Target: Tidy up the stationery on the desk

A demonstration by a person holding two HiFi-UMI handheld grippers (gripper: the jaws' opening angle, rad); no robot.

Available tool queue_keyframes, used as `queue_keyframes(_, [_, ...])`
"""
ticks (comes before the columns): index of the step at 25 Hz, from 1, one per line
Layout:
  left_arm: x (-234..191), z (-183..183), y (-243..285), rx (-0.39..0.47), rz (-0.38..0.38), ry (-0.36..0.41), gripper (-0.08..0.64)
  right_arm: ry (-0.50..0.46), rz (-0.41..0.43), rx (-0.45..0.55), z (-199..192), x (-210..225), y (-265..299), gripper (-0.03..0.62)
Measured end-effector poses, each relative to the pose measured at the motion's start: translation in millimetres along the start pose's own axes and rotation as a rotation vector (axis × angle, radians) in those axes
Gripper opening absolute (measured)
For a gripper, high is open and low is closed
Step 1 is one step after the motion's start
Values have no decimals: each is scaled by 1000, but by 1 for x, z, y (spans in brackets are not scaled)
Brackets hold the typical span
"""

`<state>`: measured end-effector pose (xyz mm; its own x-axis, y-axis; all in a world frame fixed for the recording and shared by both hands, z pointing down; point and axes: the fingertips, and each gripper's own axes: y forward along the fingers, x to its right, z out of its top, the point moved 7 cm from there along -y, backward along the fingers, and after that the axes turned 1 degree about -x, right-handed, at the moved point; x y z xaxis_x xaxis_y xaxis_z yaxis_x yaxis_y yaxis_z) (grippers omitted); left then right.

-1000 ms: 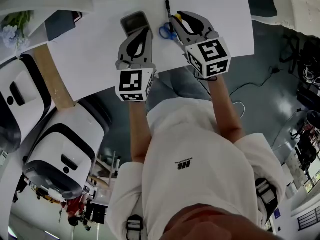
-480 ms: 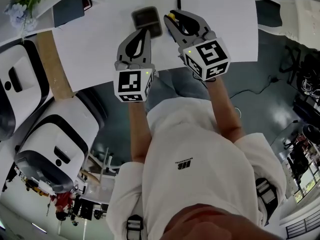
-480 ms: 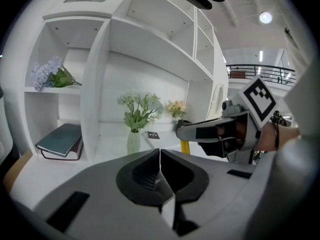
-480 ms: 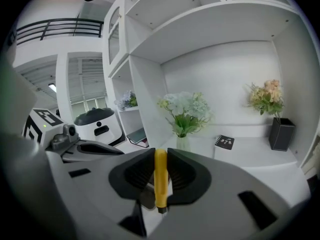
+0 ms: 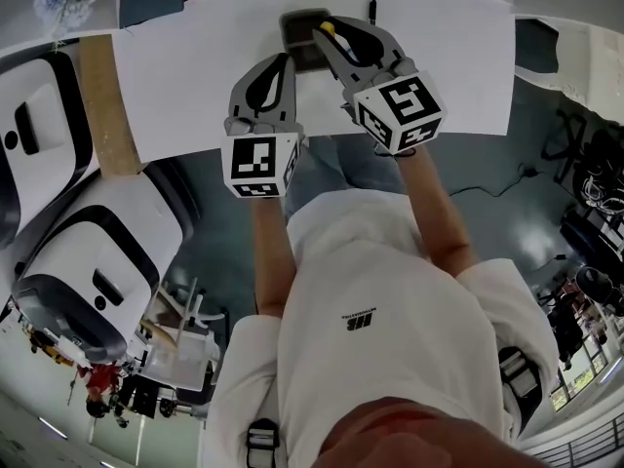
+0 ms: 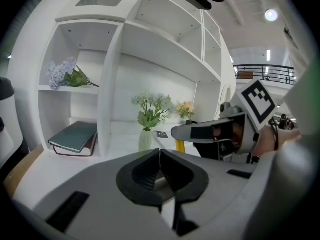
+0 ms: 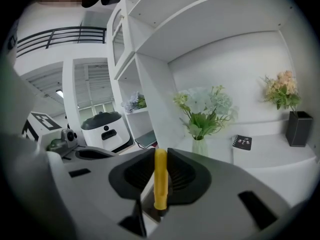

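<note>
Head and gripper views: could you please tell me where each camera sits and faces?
Head view: on the person's head, down at the desk; torso, arms, left gripper, right gripper show.
Left gripper view: on it, facing shelves; its shut jaws show.
Right gripper view: facing shelves; jaws hold a yellow stick.
Shared by both: the flower vase.

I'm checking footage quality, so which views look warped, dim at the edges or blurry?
Head view: heavy fisheye, the desk edge bows, evenly lit. Left gripper view: black round border, the shelves curve, left claw looms large. Right gripper view: same border, yellow pen sharp.
</note>
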<state>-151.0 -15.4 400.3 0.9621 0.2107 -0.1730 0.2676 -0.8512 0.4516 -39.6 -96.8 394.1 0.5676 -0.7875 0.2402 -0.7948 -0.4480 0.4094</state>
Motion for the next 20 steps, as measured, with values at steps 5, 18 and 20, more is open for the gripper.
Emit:
queue_keyframes(5, [-6,-6,-4,0,20,-16,0,-7,16,25,3,-5,6,58])
queue_keyframes(18, [-8,-15,-1,-15,30,-28,0,-42,44,-100,-31,-11,40,70])
queue_keyframes(20, [-8,-16,-1,-16,29,-29,0,-44,42,-105,-33,-11,41,87])
